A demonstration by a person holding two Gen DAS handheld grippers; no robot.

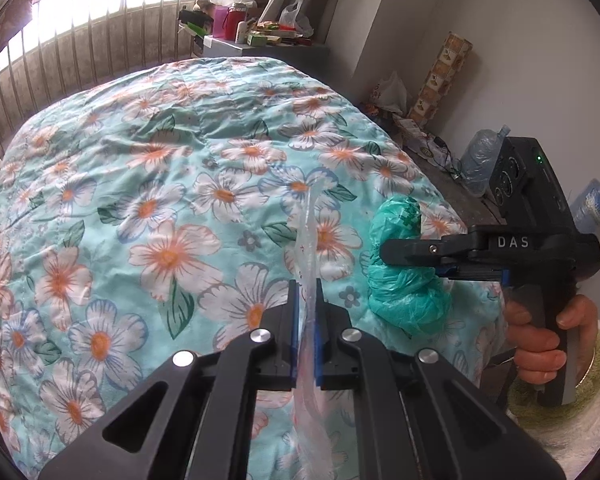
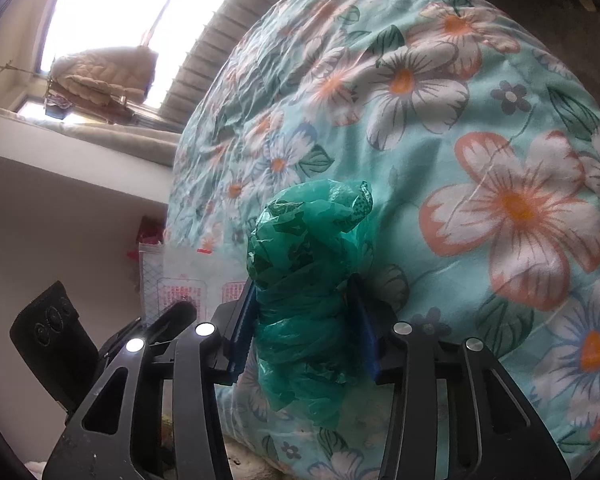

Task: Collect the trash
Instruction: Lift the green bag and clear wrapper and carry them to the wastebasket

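Left wrist view: left claw (image 1: 307, 292) pinches a clear plastic bag (image 1: 309, 240); right claw (image 2: 306, 292) clamps a crumpled green bag (image 2: 308, 248) above the floral quilt (image 1: 160, 152).

The right gripper (image 2: 306, 320) was closed on a crumpled green plastic bag (image 2: 308, 264), its 2 blue pads (image 2: 244, 332) pressing the bag's sides. Beyond and to the right of the gripper spread a floral quilt (image 2: 440, 140) on the bed. Left of the gripper stood the left gripper (image 2: 172, 316), with a clear printed plastic bag (image 2: 188, 276) just behind it.
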